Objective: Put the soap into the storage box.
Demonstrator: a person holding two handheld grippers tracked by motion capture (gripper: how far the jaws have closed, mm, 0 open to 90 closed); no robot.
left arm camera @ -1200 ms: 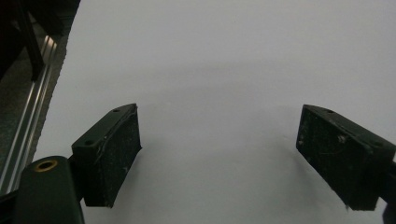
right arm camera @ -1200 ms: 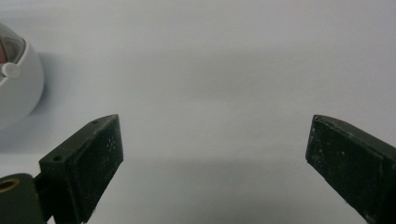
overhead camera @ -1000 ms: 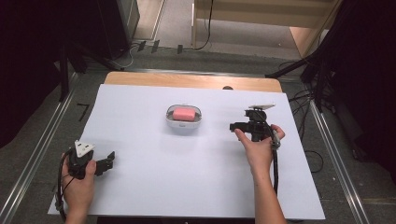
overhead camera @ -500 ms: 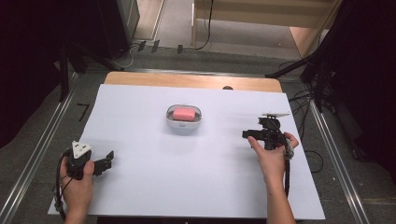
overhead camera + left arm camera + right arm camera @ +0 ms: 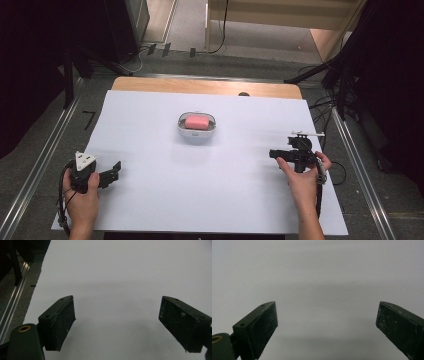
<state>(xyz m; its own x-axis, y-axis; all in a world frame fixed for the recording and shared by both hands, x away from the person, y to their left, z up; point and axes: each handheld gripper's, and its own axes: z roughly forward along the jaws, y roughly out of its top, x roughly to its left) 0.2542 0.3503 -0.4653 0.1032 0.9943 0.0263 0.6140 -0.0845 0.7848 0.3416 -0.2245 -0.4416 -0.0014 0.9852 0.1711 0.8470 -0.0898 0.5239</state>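
Both the left gripper (image 5: 114, 172) and right gripper (image 5: 274, 154) rest wide apart, empty, flanking the soap dish (image 5: 197, 125), probably finished

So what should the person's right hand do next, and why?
Probably bring the right hand-held gripper toward the pink block in the small white dish: its jaws stand open and empty, pointing that way across the bare white table.

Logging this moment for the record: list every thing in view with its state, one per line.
left gripper: open, empty, low over the white sheet.
right gripper: open, empty.
pink block: lying in the dish.
dish: upright, mid-table, apart from both grippers.
white sheet: flat over the table.
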